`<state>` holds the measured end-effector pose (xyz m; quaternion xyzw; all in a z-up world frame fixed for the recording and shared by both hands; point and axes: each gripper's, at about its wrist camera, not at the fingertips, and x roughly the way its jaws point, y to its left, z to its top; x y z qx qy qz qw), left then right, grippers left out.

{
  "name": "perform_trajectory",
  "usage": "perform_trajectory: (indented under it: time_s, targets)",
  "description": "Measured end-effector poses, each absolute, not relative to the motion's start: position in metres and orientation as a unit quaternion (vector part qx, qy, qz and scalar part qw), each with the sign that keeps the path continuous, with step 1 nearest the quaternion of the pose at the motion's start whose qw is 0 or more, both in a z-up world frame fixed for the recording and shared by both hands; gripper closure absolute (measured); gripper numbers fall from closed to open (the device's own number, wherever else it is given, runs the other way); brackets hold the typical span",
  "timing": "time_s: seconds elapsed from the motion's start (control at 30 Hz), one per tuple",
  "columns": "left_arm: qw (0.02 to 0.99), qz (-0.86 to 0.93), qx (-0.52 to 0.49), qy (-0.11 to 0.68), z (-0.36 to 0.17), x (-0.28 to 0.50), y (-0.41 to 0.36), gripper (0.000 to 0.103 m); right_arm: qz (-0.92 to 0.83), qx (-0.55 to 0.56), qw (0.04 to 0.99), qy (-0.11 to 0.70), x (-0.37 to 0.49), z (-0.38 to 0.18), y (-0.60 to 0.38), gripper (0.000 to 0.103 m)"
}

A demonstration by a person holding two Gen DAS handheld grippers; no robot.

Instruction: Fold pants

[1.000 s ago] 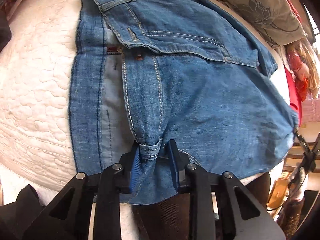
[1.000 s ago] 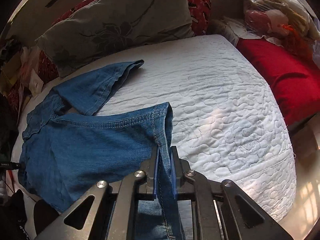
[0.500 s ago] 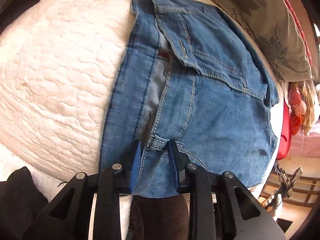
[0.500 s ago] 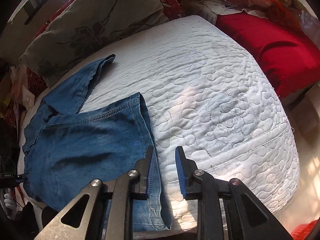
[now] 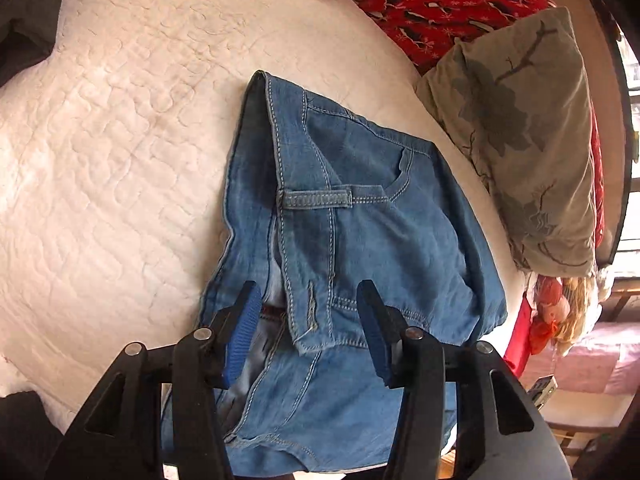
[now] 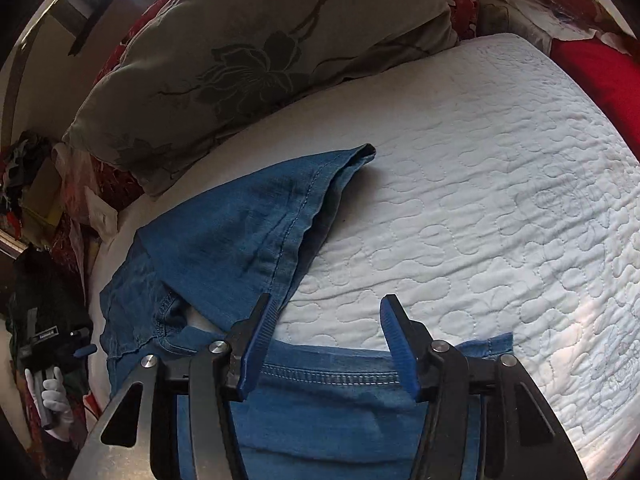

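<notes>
Blue denim shorts point(image 5: 360, 232) lie on the white quilted bed point(image 5: 120, 160), waistband end toward the left wrist view. My left gripper point(image 5: 308, 320) is open and empty, hovering over the folded waistband flap with its belt loop point(image 5: 316, 199). In the right wrist view the leg ends point(image 6: 256, 232) lie spread apart, one leg hem point(image 6: 332, 378) right under my right gripper point(image 6: 328, 344), which is open and empty above it.
A grey flowered pillow point(image 6: 260, 52) and a red patterned cushion point(image 5: 440, 4) lie along the far side of the bed. A red pillow point(image 6: 600, 76) sits at the right. The bed edge drops off near the grippers. Clutter point(image 6: 36, 184) lies on the left.
Both grippers have opened and let go of the denim. The left one moved forward over the waistband; the right one moved forward past the near leg hem.
</notes>
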<state>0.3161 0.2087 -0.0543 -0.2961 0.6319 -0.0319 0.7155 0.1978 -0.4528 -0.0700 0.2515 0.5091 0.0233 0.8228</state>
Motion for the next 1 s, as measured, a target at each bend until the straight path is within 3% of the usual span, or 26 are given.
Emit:
perform_trajectory:
  time_s: [0.13, 0.53, 0.6, 0.63, 0.67, 0.83, 0.93, 1.0]
  targets:
    - [0.701, -0.037, -0.296, 0.648, -0.074, 0.326, 0.190, 0.055, 0.060, 0.224, 0.816, 0.530, 0.224, -0.086, -0.422, 0.047]
    - [0.700, -0.047, -0.262, 0.663, -0.081, 0.323, 0.174, 0.055, 0.103, -0.023, 0.851, 0.514, 0.230, -0.093, -0.321, 0.047]
    - [0.700, -0.046, -0.263, 0.663, -0.080, 0.323, 0.175, 0.055, 0.090, -0.059, 0.849, 0.517, 0.234, -0.096, -0.314, 0.058]
    - [0.700, -0.046, -0.263, 0.662, -0.079, 0.322, 0.176, 0.055, 0.095, -0.070, 0.848, 0.516, 0.235, -0.096, -0.313, 0.089]
    - [0.700, -0.048, -0.264, 0.662, -0.078, 0.322, 0.178, 0.055, 0.102, -0.075, 0.846, 0.518, 0.238, -0.094, -0.313, 0.099]
    - [0.711, -0.033, -0.269, 0.649, -0.065, 0.330, 0.190, 0.055, 0.041, -0.091, 0.885, 0.455, 0.307, -0.023, -0.340, 0.099]
    - [0.715, -0.032, -0.284, 0.638, -0.055, 0.331, 0.198, 0.055, -0.024, -0.046, 0.900, 0.432, 0.356, 0.014, -0.377, 0.080]
    - [0.727, -0.028, -0.268, 0.632, -0.048, 0.329, 0.204, 0.055, -0.032, 0.003, 0.906, 0.423, 0.361, 0.026, -0.400, 0.080]
